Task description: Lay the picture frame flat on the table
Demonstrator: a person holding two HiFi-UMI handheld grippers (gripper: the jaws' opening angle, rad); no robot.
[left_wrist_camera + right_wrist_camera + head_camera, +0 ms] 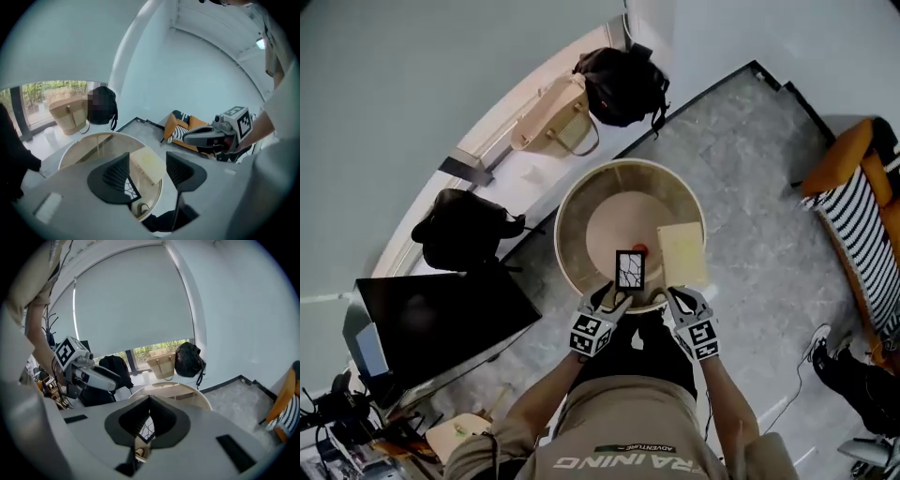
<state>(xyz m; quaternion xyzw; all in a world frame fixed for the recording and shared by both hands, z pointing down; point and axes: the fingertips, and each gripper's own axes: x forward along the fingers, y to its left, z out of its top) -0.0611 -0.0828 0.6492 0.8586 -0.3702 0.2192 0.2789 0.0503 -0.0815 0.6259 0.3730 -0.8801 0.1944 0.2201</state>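
Note:
A small black picture frame (630, 270) with a cracked-line picture stands upright near the front rim of the round wooden table (572, 211). My left gripper (614, 298) is just below and left of it, open; in the left gripper view (146, 168) the frame (123, 187) shows beside the left jaw. My right gripper (673, 300) sits at the rim to the frame's right. Its jaws (150, 404) meet at the tips, and the frame (146, 428) shows through the gap below them. I cannot tell whether either gripper touches the frame.
A cream pad (682, 253) lies on the table right of the frame, with a small red thing (639, 249) behind the frame. A beige bag (553, 117) and black backpack (623, 84) sit by the window; a monitor (431, 319) stands left, a striped orange chair (862, 206) right.

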